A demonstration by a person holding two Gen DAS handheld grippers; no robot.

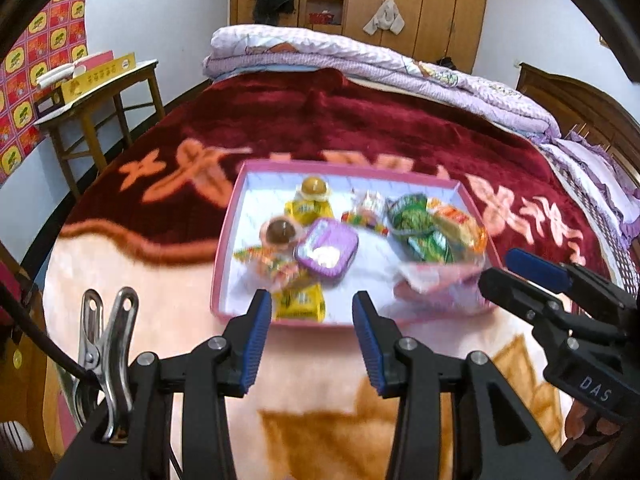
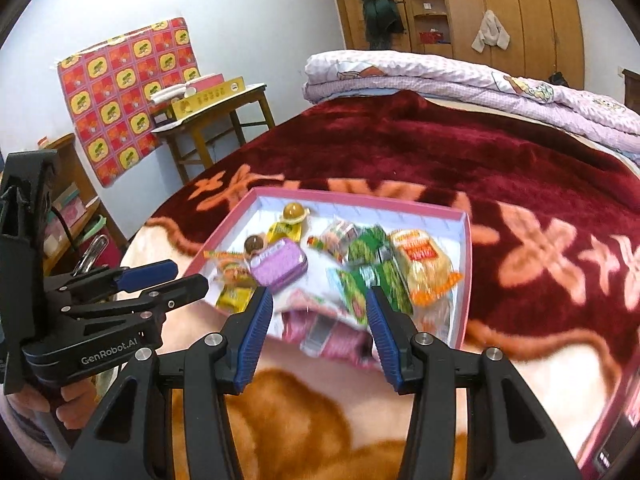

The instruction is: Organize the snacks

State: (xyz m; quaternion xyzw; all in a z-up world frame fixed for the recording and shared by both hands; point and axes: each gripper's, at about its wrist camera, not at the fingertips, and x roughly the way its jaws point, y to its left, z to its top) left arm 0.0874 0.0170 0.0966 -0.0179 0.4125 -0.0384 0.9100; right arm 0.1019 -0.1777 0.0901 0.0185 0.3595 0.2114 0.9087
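Left wrist view puts your left hand-held gripper (image 1: 311, 308) just short of the near rim of the pink tray (image 1: 230, 216), its blue pads spread wide with nothing between them. Your right hand-held gripper (image 2: 320, 306) hangs the same way, jaws apart and empty, over the tray's near edge. The snacks all lie inside the tray on the bed blanket (image 1: 328, 120): the purple tin (image 1: 326, 248) near the middle, two round brown-capped sweets (image 1: 314, 188) behind and beside it, yellow packets (image 1: 300, 304) at the near left, green packets (image 1: 416, 224) and an orange bag (image 2: 420, 264) heaped at the right. They lie mixed and overlapping, which fits either a jumble awaiting sorting or snacks just gathered into one tray. A pink wrapper (image 2: 332, 332) lies against the near rim, right in your right gripper's path. The side table (image 2: 216, 120) stands well apart.
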